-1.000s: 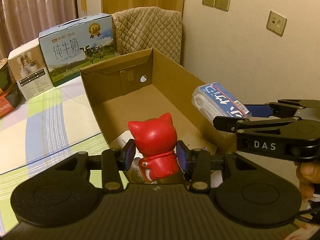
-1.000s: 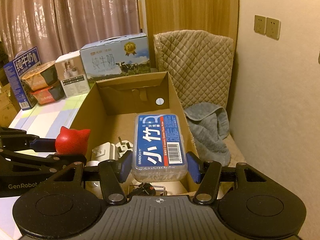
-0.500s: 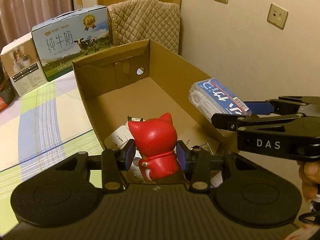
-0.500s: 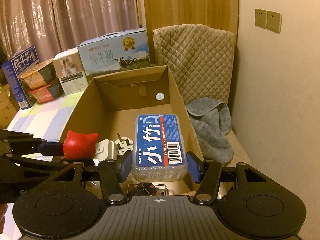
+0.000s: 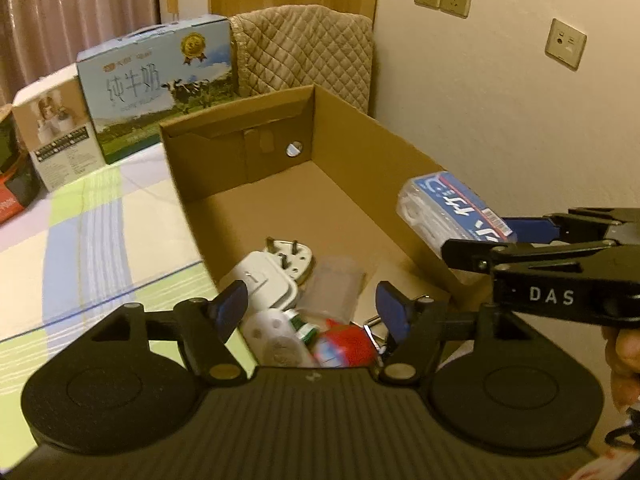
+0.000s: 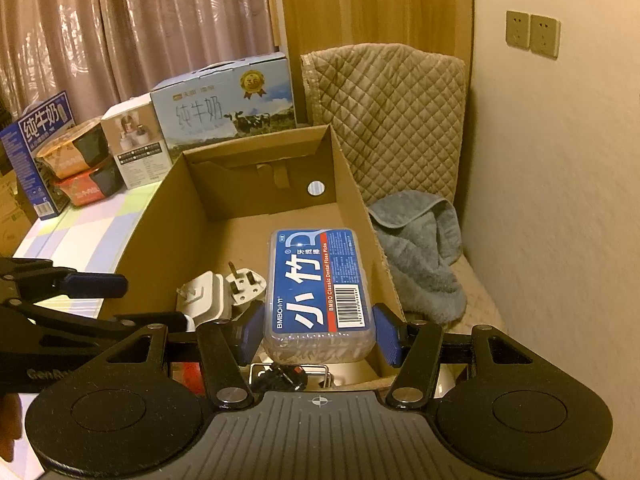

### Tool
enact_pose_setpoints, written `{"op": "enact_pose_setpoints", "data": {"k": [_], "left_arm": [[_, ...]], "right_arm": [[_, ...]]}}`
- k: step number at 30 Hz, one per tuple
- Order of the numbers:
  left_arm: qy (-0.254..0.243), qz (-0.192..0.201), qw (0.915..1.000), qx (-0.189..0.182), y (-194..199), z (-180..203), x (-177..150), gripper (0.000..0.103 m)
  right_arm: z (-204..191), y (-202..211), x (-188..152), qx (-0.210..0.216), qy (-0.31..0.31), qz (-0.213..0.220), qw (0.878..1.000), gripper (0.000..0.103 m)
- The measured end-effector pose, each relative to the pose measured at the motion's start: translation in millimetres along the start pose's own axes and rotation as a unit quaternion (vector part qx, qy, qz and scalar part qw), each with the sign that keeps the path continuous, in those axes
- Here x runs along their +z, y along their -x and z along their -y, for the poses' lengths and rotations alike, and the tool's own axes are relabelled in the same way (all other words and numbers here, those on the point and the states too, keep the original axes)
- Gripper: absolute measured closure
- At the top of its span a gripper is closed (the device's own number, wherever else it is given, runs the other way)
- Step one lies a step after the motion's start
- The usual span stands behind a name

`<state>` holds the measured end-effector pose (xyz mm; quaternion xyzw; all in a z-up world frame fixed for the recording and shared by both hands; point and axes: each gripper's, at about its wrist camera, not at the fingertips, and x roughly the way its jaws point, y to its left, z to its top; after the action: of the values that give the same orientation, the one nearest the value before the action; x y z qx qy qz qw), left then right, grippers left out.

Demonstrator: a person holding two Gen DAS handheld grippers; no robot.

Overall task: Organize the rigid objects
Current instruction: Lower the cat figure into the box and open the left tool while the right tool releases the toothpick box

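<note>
Now floss box (image 6: 320,292) in right gripper (image 6: 318,334).

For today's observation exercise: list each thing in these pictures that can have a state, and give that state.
Left hand-held gripper: open, empty.
Right hand-held gripper: shut on floss pick box.
Red cat figurine: lying in cardboard box.
Cardboard box: open-topped.
White plug adapters: lying in cardboard box.

A floss box (image 6: 320,280) is clamped between the right gripper's (image 6: 320,334) fingers (image 6: 386,334) above a carton (image 6: 348,184), where white plugs (image 6: 222,292) lie.
</note>
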<state>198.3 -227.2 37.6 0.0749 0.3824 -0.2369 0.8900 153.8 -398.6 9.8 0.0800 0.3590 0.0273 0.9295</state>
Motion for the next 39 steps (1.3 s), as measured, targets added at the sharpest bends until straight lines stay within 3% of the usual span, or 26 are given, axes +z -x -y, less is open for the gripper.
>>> {"op": "enact_pose_setpoints", "data": {"k": [5, 39], "left_arm": [[-0.002, 0.009, 0.9998, 0.015, 9.1, -3.4, -1.9, 0.037], [0.006, 0.019, 0.9997, 0.011, 28.4, -10.3, -6.0, 0.037]], "right_arm": [[0.2, 1.6, -0.2, 0.001, -0.004, -0.001, 1.000, 0.049], [-15.3, 9.1, 1.9, 0.006, -0.008, -0.006, 1.000, 0.049]]}}
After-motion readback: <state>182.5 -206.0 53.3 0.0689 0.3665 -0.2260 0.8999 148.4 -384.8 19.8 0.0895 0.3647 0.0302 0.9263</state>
